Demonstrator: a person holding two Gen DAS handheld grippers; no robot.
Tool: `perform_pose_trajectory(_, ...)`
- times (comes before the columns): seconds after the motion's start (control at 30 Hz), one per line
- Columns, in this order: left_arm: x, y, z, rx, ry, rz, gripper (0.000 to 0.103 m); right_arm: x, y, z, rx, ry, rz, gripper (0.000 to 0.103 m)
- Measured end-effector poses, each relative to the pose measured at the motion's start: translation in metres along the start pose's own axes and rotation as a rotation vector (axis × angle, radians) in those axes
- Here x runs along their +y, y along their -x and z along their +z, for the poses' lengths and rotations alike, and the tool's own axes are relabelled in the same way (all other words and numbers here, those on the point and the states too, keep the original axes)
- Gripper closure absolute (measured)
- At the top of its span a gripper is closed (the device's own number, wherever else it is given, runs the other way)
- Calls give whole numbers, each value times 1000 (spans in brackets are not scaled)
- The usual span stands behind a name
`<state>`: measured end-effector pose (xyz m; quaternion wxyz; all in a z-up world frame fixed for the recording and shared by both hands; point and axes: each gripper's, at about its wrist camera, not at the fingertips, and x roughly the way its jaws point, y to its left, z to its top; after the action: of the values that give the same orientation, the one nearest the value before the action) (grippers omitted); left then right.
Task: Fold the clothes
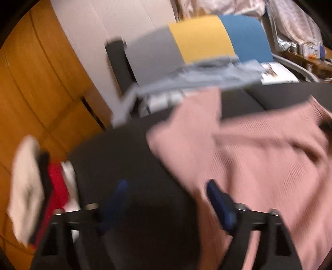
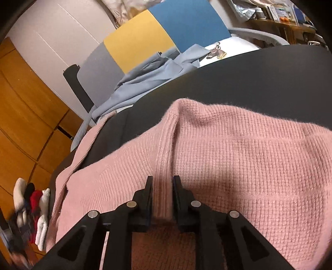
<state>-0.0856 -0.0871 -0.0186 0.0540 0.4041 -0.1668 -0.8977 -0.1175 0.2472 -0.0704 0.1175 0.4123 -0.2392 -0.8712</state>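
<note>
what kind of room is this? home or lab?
Likely a lived-in home room, not a lab. A pink knit sweater lies on a dark table, a blue garment is heaped behind it, socks sit on the wood floor, and a cluttered shelf stands at the back.

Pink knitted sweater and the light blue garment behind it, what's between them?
Only bare dark tabletop separates the pink knitted sweater from the light blue garment, in the right wrist view.
</note>
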Motion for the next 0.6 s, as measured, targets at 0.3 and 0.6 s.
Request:
perform_pose_trajectory(0.3, -20, -93, 123, 14, -180, 79, 0, -14, 2, -4, -20, -57, 63, 87)
perform_pose_trajectory(0.6, -24, -162, 140, 173, -61, -32, 24, -13, -2, -6, -29, -59, 64, 87)
